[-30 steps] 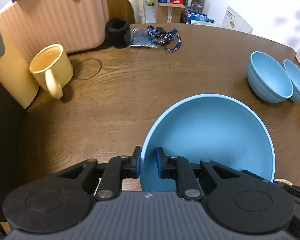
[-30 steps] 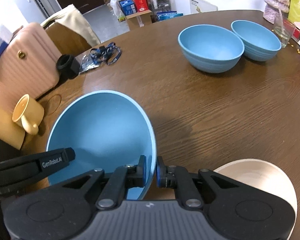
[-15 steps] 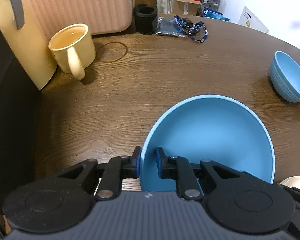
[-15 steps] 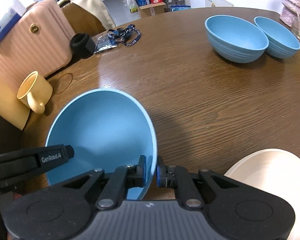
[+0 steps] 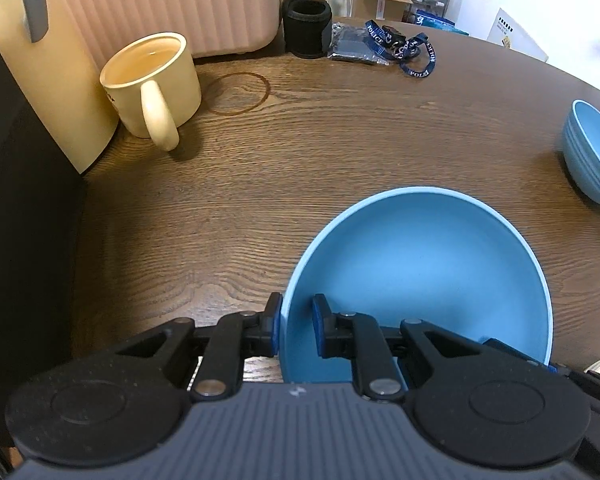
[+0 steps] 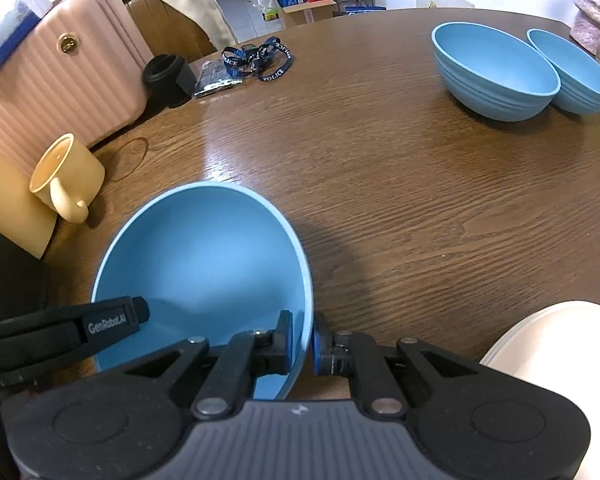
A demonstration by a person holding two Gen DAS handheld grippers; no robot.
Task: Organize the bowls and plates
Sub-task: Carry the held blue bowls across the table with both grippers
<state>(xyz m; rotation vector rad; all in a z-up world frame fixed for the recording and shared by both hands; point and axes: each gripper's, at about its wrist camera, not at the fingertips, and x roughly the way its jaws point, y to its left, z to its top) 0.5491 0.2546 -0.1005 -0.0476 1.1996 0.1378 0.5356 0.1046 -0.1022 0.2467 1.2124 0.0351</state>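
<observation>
While you hold the blue bowl (image 5: 420, 276) by opposite rims, left gripper (image 5: 296, 328) at nine o'clock, right gripper (image 6: 300, 340) at three, both jaws clamped on its wall, it hangs low over the surface (image 6: 400, 184). Two blue bowls (image 6: 496, 68) wait at one o'clock (unstacked), a cream dish (image 6: 560, 344) at four; most sorting remains, I judge.

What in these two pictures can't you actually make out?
- Held bowl: near rim and underside hidden by the left gripper body; whether it touches the table is unclear.
- Cream dish: cut off by the right view's edge and the right gripper body.
- Second far bowl: partly behind the first far bowl.
- Box labels on the shelves: too small.
</observation>
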